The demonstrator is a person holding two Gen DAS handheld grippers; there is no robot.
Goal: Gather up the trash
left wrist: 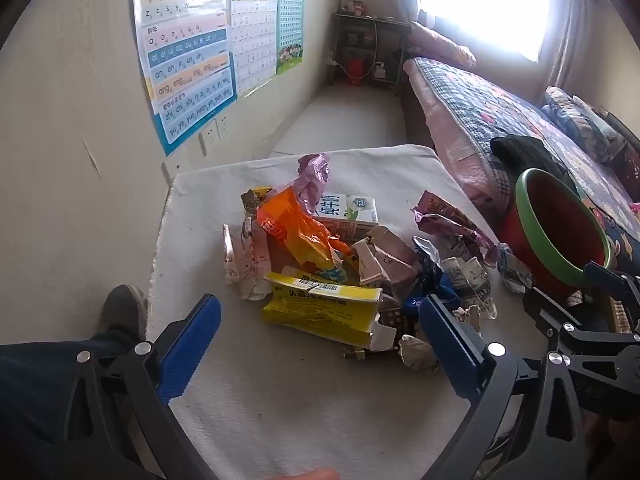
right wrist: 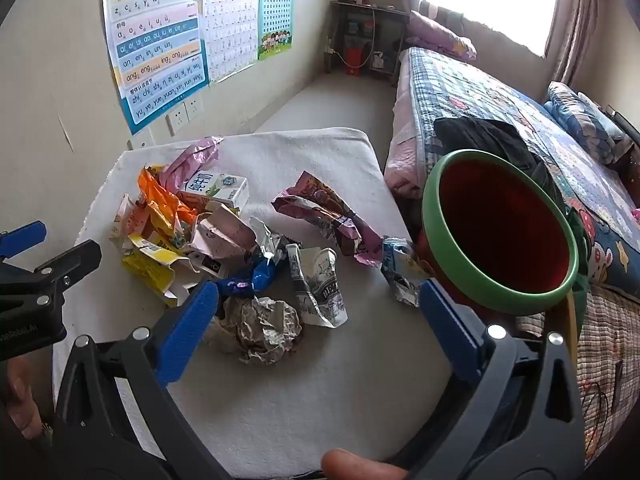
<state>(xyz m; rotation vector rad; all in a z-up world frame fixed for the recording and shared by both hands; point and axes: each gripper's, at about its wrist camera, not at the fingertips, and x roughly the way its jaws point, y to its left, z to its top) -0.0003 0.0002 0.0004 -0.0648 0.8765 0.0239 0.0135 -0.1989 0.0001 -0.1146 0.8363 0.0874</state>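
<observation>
Both grippers, left gripper (left wrist: 320, 312) and right gripper (right wrist: 318, 300), gape wide and hold nothing. Just ahead on the white cloth (right wrist: 320, 380) lies a crumpled paper ball (right wrist: 262, 330): light, springy, best pinched across its middle. Beyond, wrappers (right wrist: 192, 236) pile up; the red bin (right wrist: 500, 236) waits at the right.

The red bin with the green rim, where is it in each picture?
Left wrist view: the red bin sits at the far right edge, beside the trash pile.
Right wrist view: the same bin is big, right of centre.
Shared landmark: the white milk carton in the pile.
</observation>
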